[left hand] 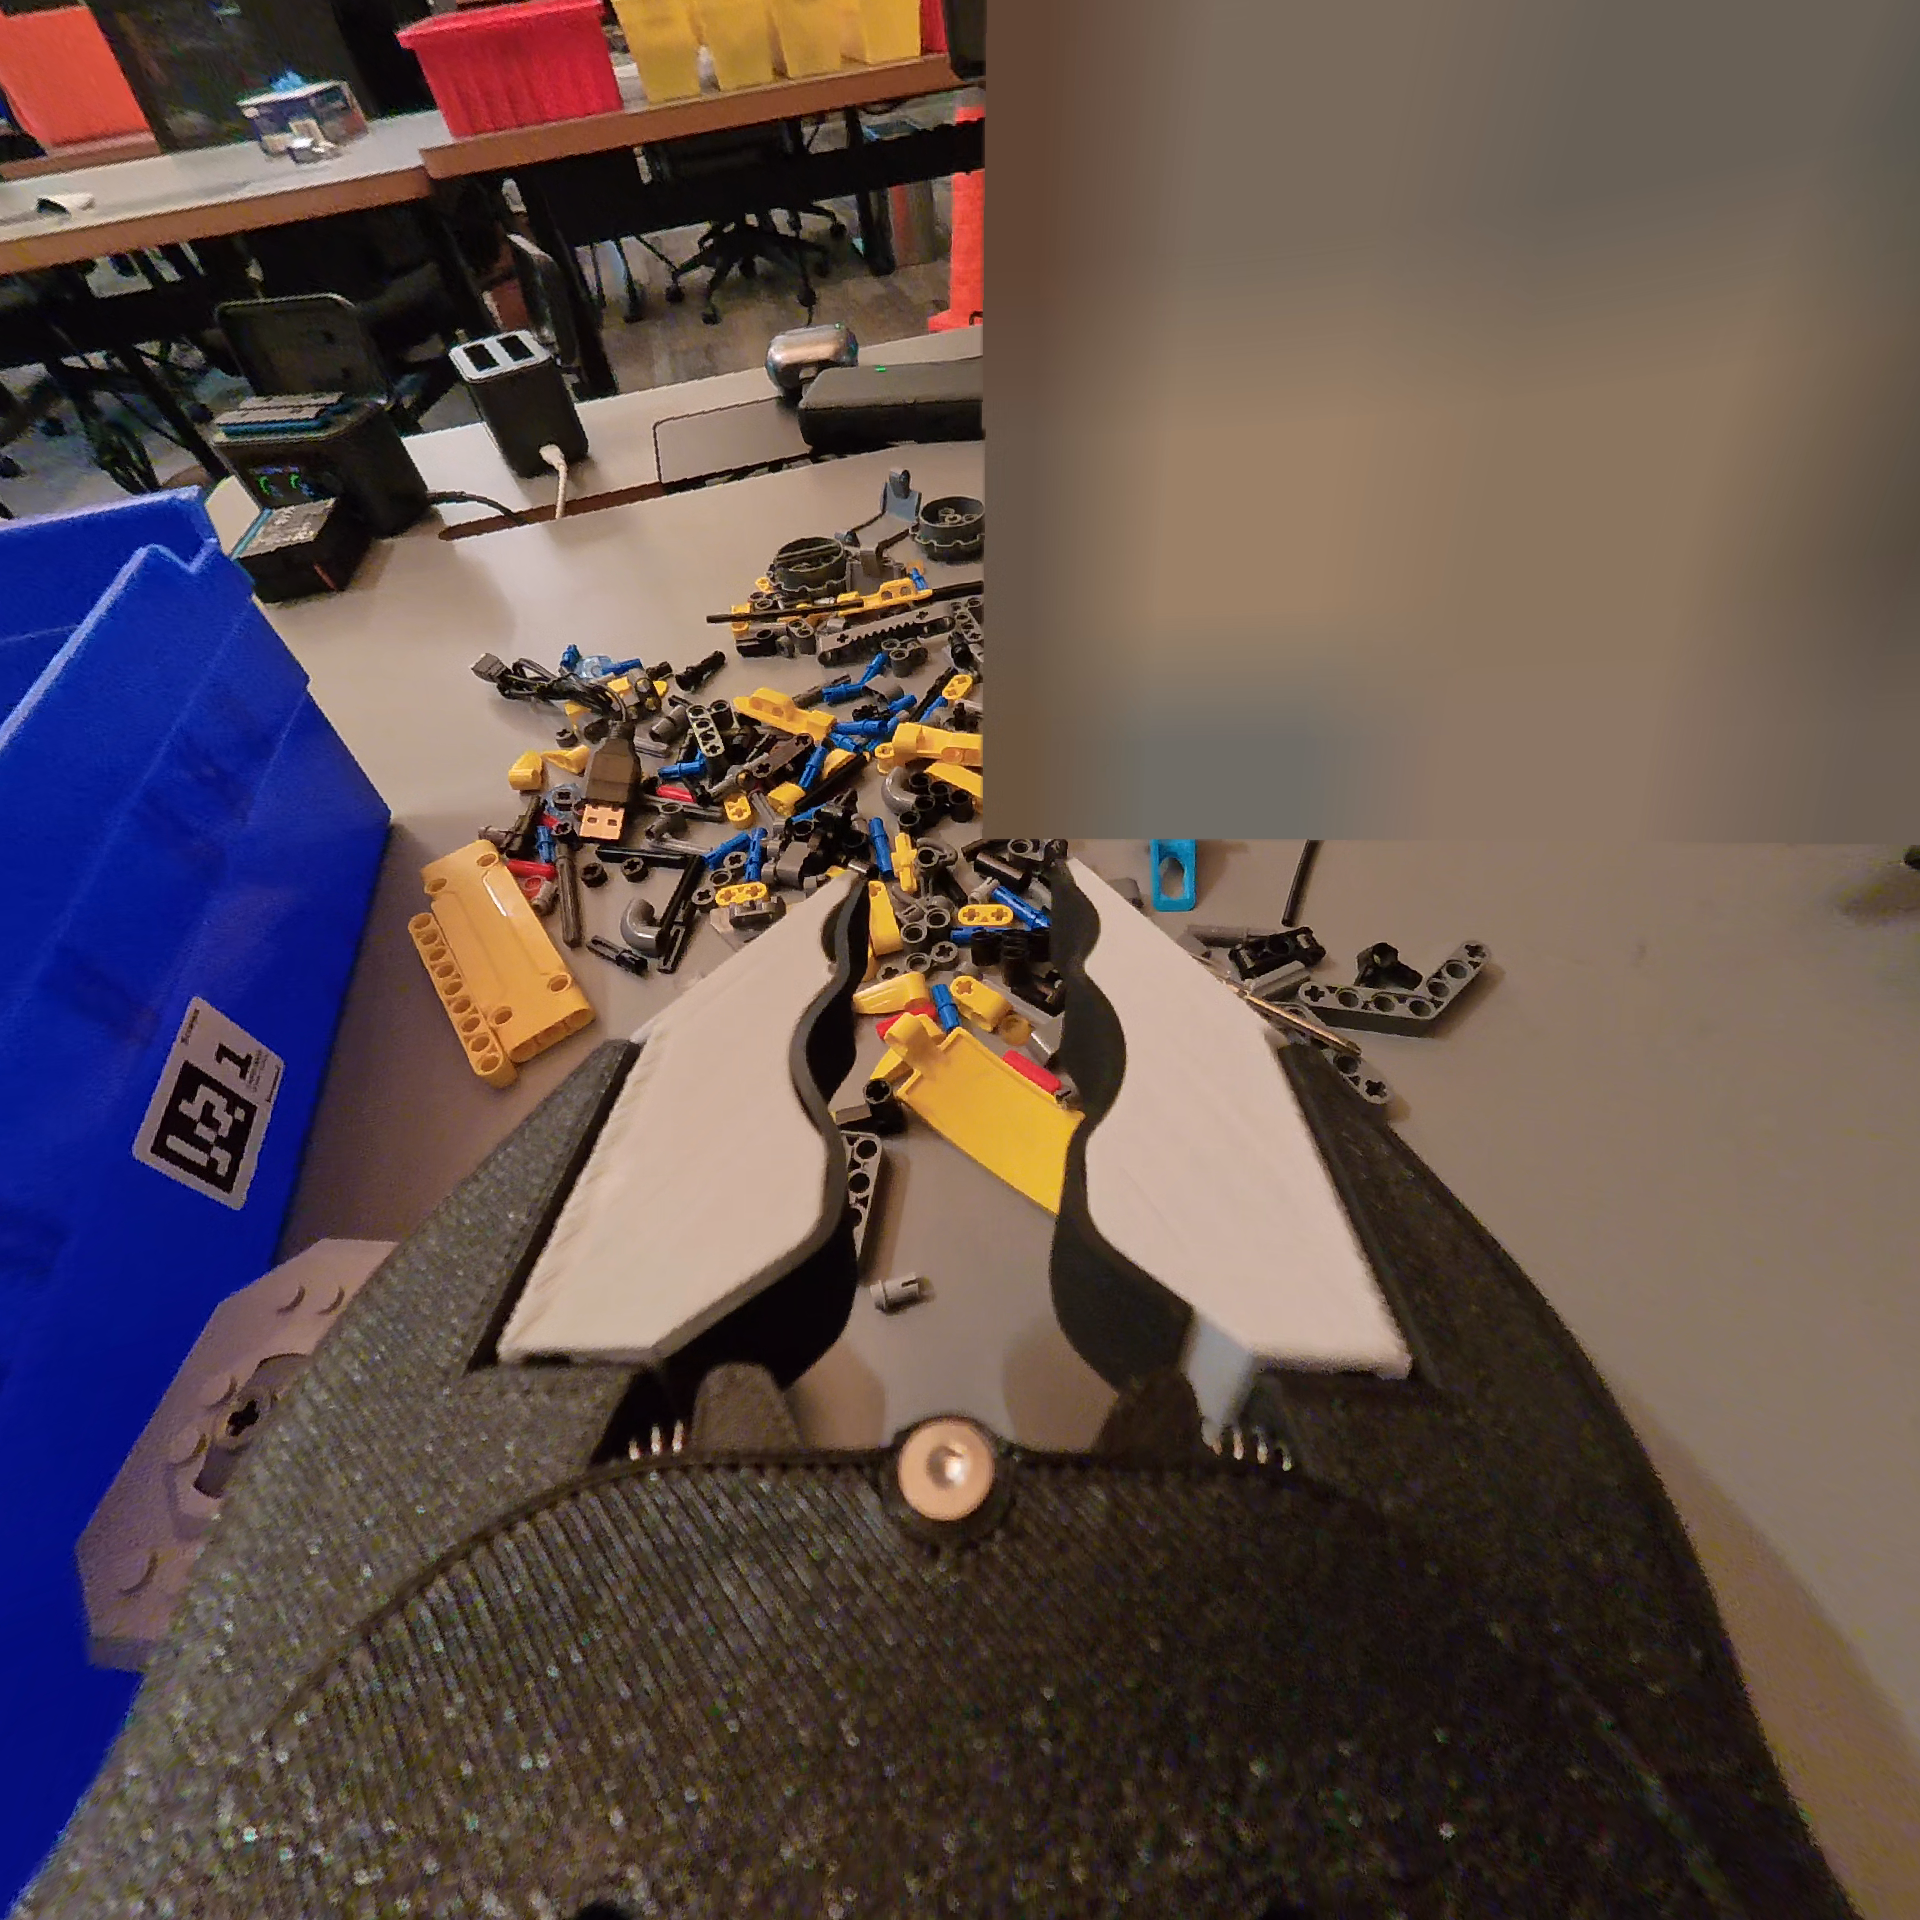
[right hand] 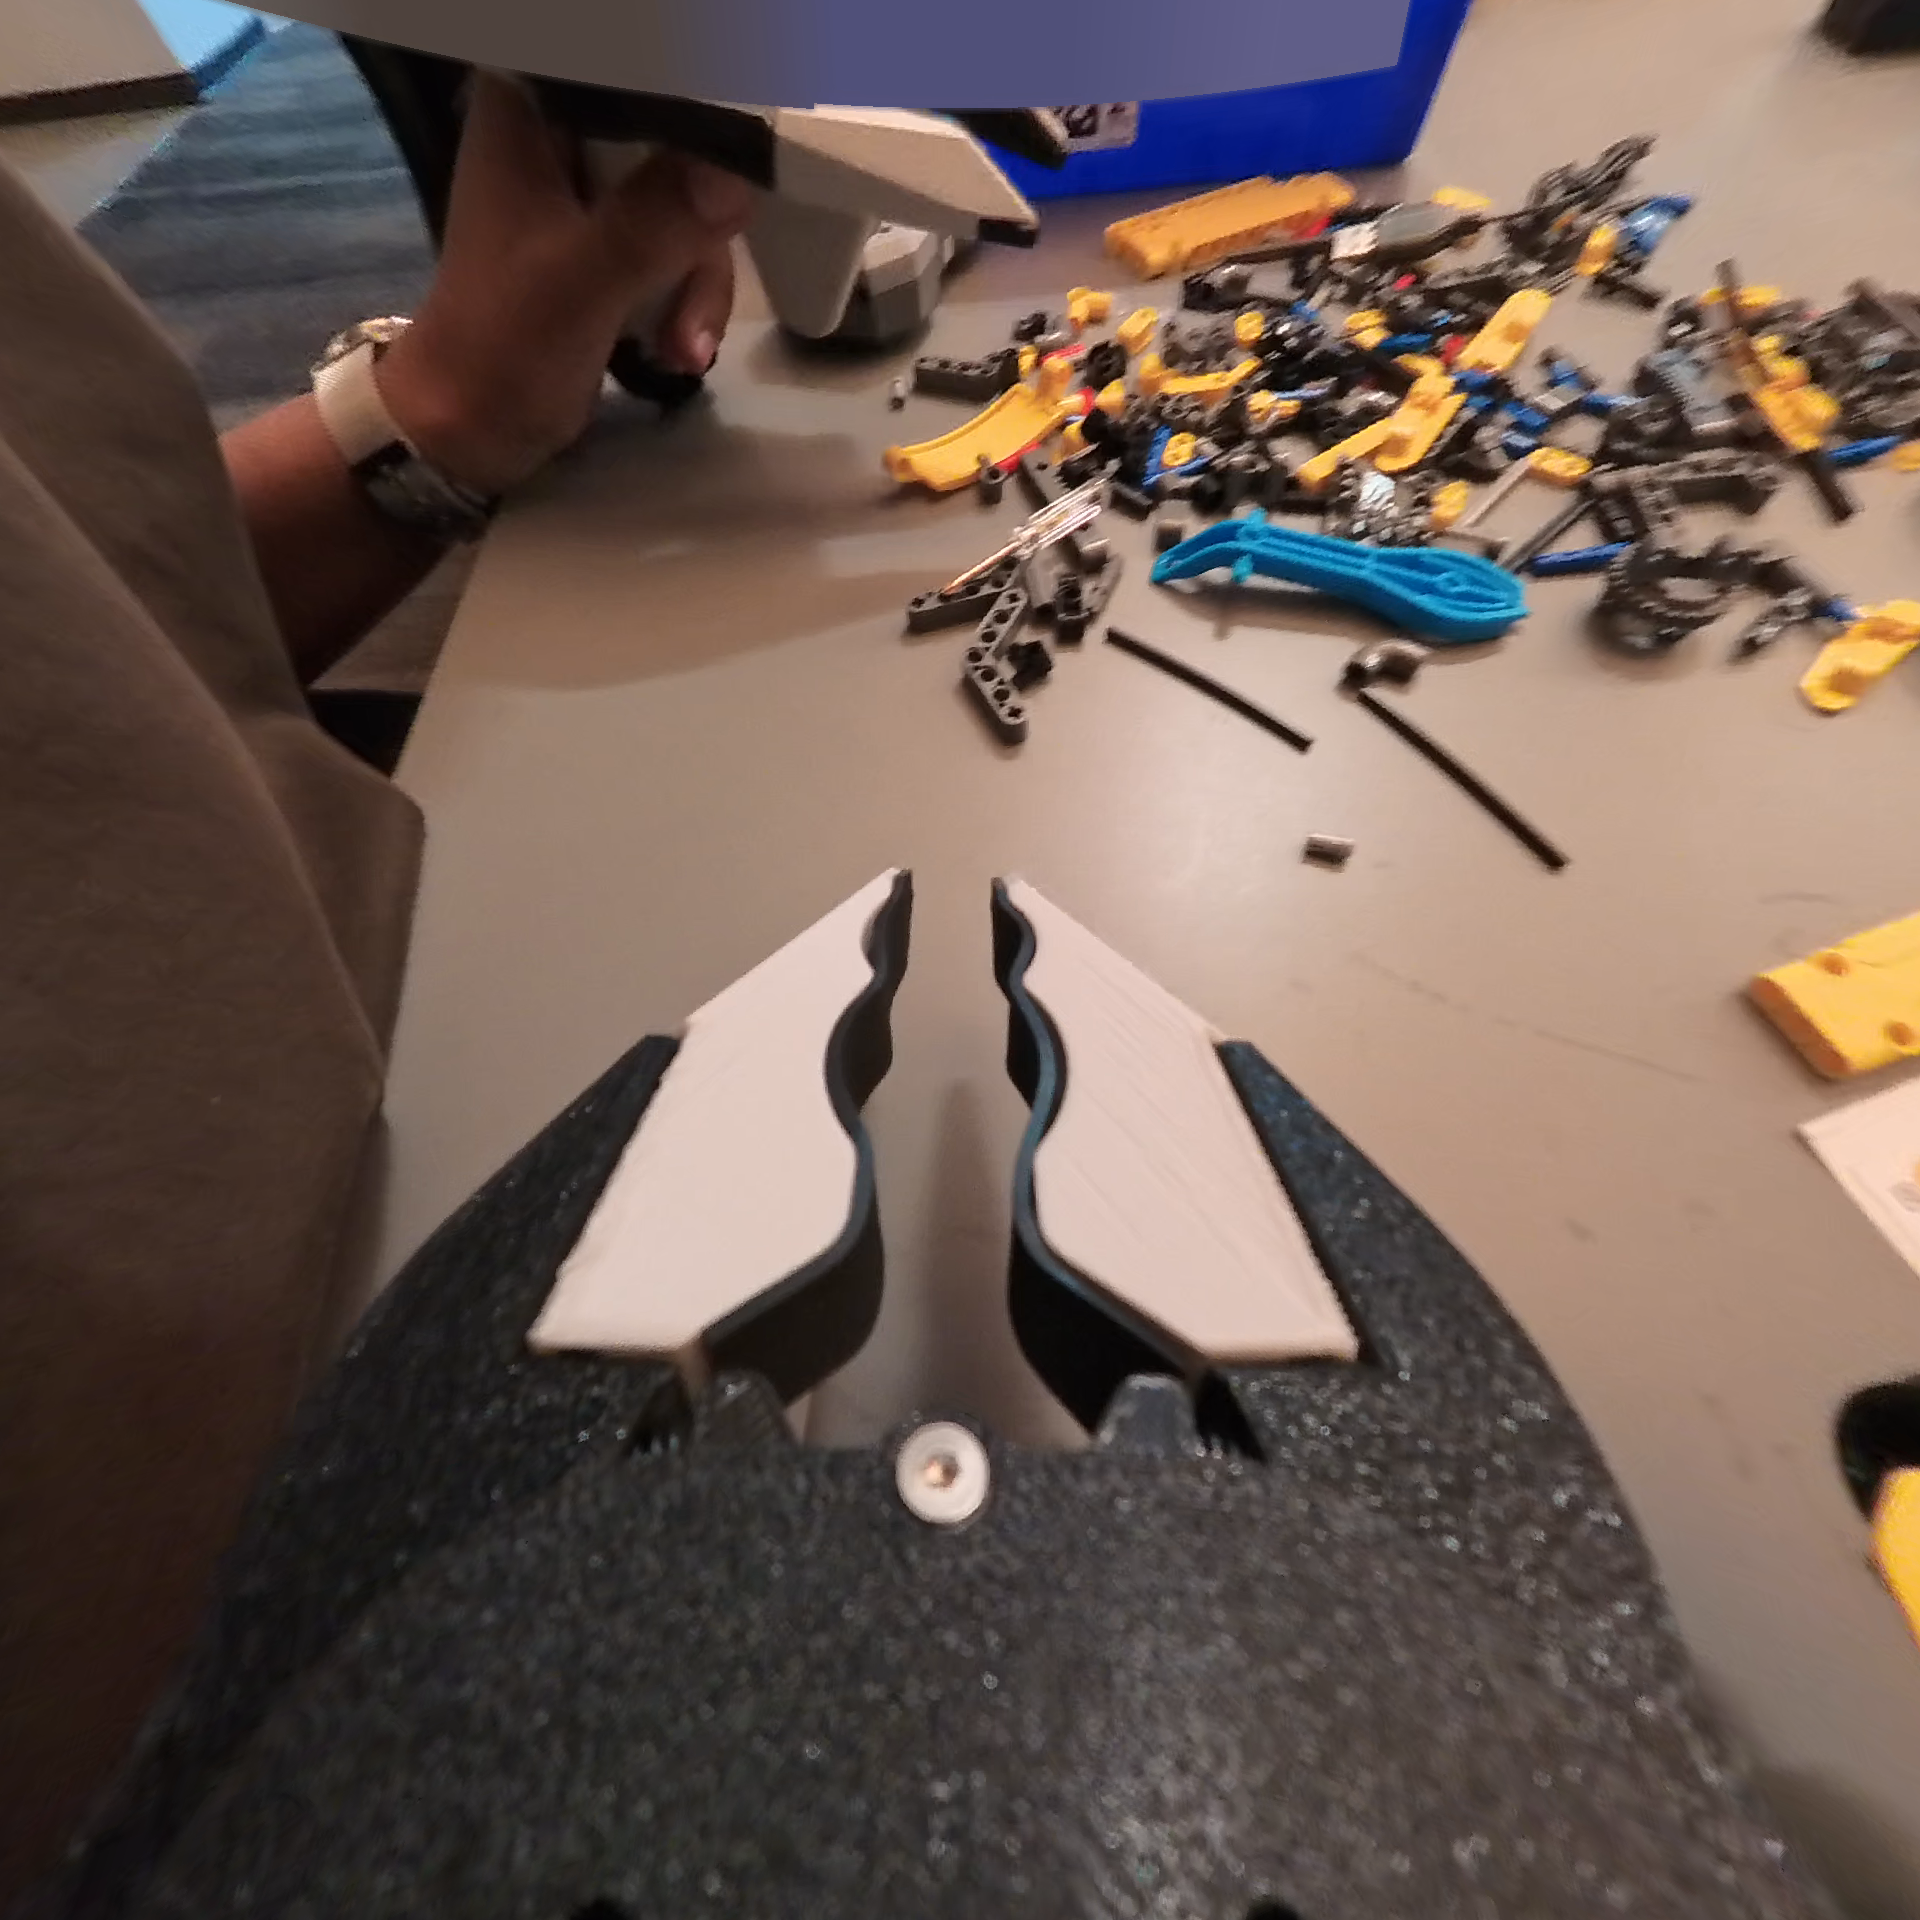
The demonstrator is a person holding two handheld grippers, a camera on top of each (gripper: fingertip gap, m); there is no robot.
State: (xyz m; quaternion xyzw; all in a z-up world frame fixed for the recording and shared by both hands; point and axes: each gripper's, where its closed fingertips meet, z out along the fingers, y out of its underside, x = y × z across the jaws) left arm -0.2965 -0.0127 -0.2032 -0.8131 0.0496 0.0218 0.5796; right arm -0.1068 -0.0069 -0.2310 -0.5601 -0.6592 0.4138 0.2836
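We read this as office or lab workroom: long desks (left hand: 312,197), rolling office chairs (left hand: 748,249), carpet floor, red (left hand: 520,68) and yellow storage bins (left hand: 748,42), blue tagged bin (left hand: 156,831), charging docks (left hand: 520,400), building-toy parts (left hand: 831,769) spread over grey table (left hand: 1610,1091).

Your left gripper (left hand: 951,883) hovers with its jaws spread apart over a pile of small building pieces (left hand: 831,769) on the grey table (left hand: 1610,1091). A curved yellow panel (left hand: 987,1112) lies between its fingers (left hand: 727,1122), touching neither. A blue bin (left hand: 156,831) stands just beside you on the left.
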